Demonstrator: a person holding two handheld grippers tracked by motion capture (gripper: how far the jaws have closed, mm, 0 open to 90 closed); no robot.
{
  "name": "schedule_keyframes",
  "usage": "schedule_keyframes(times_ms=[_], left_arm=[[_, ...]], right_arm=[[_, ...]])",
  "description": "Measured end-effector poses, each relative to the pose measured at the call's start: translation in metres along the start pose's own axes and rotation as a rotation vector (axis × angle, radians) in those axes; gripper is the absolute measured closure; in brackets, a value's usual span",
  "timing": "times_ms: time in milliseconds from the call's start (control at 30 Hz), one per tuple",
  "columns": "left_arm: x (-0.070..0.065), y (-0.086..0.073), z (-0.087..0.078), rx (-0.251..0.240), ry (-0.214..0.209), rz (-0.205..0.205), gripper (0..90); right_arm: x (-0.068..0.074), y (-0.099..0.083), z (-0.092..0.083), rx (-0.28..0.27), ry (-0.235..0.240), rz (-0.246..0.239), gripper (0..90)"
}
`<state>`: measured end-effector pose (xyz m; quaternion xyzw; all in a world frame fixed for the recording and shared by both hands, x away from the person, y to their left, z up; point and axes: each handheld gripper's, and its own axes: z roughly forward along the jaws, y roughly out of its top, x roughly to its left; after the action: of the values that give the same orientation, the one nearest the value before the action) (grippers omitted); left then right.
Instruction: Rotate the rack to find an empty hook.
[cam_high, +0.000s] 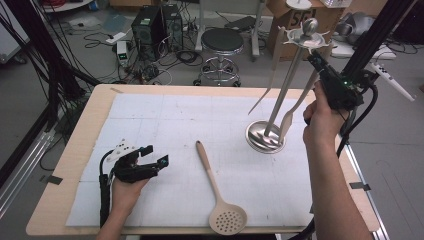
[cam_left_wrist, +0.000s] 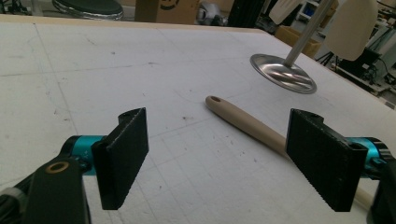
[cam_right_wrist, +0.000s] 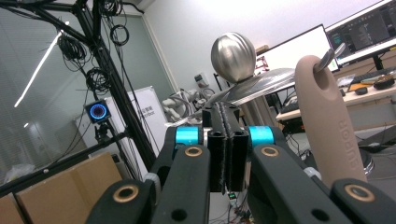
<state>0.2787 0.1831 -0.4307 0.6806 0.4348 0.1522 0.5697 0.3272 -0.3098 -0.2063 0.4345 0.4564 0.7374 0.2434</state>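
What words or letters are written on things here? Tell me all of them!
"SUPOR", as best I can read it: raised letters running down the beige utensil handle hanging on the rack.
Cardboard box behind the table: big dark letters, partly hidden, not readable.
White sign in the background: print too small.
Monitor screens: text too blurred.

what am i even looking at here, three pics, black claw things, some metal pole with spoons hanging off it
A person at a table holds a hand-held two-jaw gripper in each hand. The high view looks down from above; the other two pictures come from cameras riding on each gripper.

The left gripper rests on the white mat with its jaws open, holding nothing. In front of it lies a beige slotted spoon.

The right gripper is raised, jaws shut and holding nothing, near the top of a metal utensil stand, where beige utensils hang from hooks.
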Motion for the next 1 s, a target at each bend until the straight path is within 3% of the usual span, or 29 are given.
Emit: schedule_keyframes(times_ms=[1000], left_arm=[[-0.0001, 0.0, 0.0, 0.004, 0.002, 0.002, 22.1]], right_arm=[[0.0015, -0.0039, 0.0003, 0.018, 0.001, -0.002, 90.0]])
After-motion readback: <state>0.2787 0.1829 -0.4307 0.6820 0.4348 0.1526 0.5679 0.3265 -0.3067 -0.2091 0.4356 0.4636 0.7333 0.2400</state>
